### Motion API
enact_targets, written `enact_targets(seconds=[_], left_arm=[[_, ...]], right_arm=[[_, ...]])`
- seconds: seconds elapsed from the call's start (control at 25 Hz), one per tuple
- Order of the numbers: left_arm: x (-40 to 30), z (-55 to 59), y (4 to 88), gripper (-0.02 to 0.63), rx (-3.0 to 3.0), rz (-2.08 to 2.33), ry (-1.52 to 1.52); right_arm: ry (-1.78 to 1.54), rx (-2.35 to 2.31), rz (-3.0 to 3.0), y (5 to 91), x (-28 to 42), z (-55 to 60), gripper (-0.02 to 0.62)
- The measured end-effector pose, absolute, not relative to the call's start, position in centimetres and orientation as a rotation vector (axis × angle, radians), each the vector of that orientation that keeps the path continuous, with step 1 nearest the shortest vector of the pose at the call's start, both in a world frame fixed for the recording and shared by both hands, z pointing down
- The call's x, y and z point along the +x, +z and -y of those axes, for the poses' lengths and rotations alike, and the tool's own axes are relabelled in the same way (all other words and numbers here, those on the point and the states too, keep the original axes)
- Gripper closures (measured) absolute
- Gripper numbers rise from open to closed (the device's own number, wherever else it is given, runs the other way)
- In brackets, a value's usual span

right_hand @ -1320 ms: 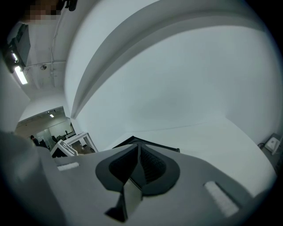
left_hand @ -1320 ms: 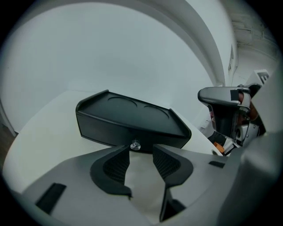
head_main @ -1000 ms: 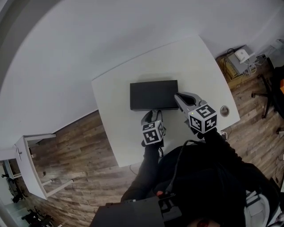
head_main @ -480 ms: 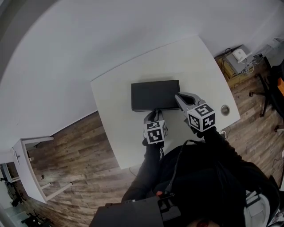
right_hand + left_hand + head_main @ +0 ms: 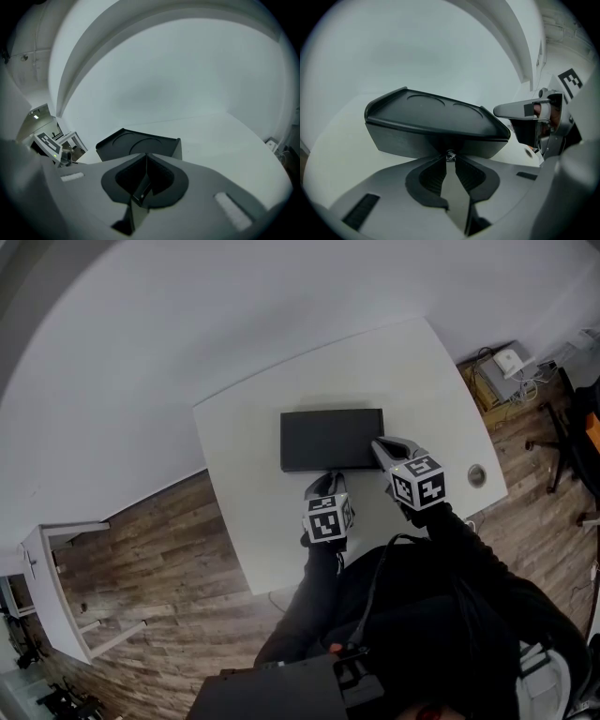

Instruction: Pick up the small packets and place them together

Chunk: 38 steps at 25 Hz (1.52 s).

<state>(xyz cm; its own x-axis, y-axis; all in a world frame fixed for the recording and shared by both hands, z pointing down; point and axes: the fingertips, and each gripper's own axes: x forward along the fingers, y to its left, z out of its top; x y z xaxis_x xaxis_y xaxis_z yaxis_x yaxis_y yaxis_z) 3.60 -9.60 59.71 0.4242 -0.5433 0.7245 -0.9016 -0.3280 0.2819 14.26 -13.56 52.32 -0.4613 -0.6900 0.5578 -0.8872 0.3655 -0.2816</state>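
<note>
Now, one tray [image 5: 330, 439], left hand-held gripper [image 5: 324, 480] just closed — maybe on packet [image 5: 450, 155] — right [image 5: 146, 155] closed.

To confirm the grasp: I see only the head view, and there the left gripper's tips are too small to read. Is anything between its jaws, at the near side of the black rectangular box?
Observer: Yes. The left gripper has just been closing its jaws; its tips pinch a small shiny thing at the near wall of the black rectangular box. I cannot tell if it is a packet.
Operator: And the right gripper?
Observer: Its jaws are together, with nothing between them.
</note>
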Motion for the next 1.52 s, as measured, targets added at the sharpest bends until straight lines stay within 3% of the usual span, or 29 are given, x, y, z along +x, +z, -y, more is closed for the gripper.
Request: enact_targets(seconds=[1.52], left_arm=[[0.6, -0.1, 60.1, 0.543, 1.906, 1.061, 0.643]], right_arm=[[0.697, 1.286, 2.319, 53.4, 12.5, 13.5, 0.589]])
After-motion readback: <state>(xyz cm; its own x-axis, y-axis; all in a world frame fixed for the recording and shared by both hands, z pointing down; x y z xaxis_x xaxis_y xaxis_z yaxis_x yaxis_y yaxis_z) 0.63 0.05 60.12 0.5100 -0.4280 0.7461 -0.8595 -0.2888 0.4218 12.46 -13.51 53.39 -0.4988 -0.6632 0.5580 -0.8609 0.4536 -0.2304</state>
